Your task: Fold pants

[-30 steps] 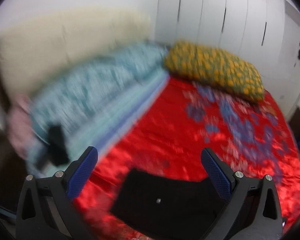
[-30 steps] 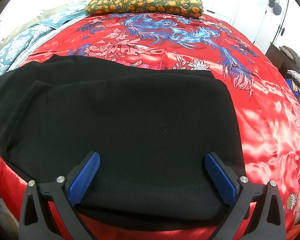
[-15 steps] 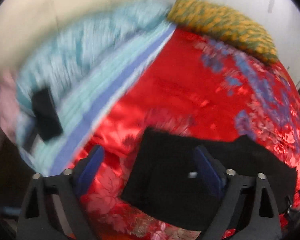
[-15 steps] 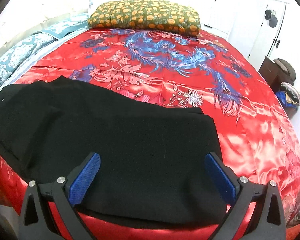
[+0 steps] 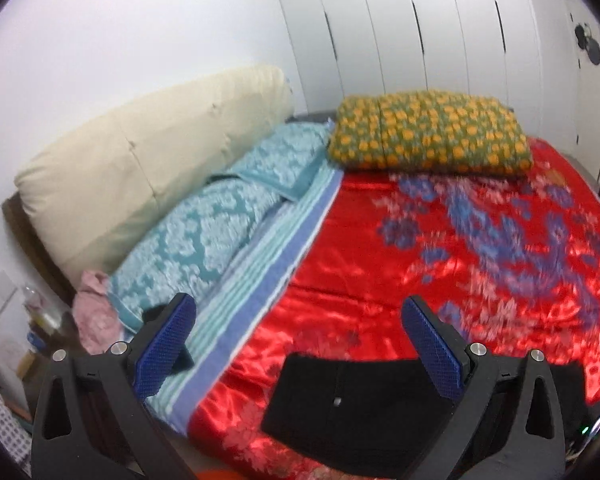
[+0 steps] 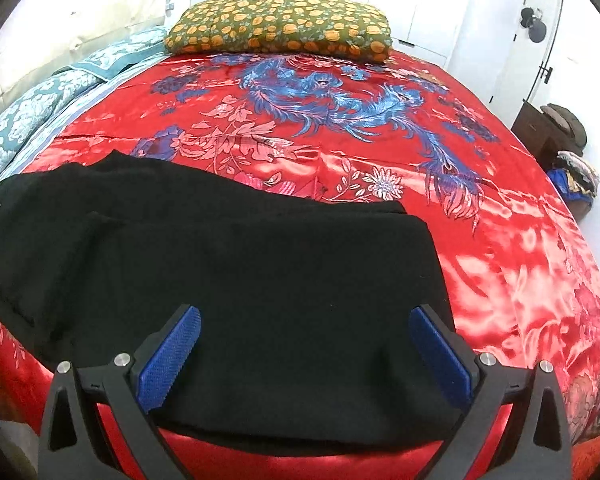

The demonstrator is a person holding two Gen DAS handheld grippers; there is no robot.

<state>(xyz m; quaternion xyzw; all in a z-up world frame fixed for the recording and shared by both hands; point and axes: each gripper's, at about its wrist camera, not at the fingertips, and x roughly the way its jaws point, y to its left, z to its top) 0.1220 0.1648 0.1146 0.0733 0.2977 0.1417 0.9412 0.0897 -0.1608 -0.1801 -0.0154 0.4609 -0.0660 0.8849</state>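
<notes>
The black pants [image 6: 236, 272] lie folded flat on the red satin bedspread [image 6: 500, 240] near the bed's front edge. In the left wrist view the pants [image 5: 360, 408] show as a black rectangle low in frame, with a small white dot on them. My right gripper [image 6: 306, 348] is open and empty, hovering just above the near part of the pants. My left gripper [image 5: 300, 344] is open and empty, raised above the pants' left end and the bedspread [image 5: 360, 280]. Neither gripper touches the cloth.
A green-and-orange pillow [image 6: 280, 24] lies at the far end of the bed. Teal patterned pillows [image 5: 204, 236], a striped sheet [image 5: 276, 264] and a cream bolster [image 5: 140, 168] line the left side. A dark nightstand [image 6: 548, 132] stands right. White wardrobe doors [image 5: 420, 28] stand behind.
My left gripper swung down toward the pants and has tilted back up, now looking over the bed. My right gripper pulled back and up slightly. The pants stayed put.
</notes>
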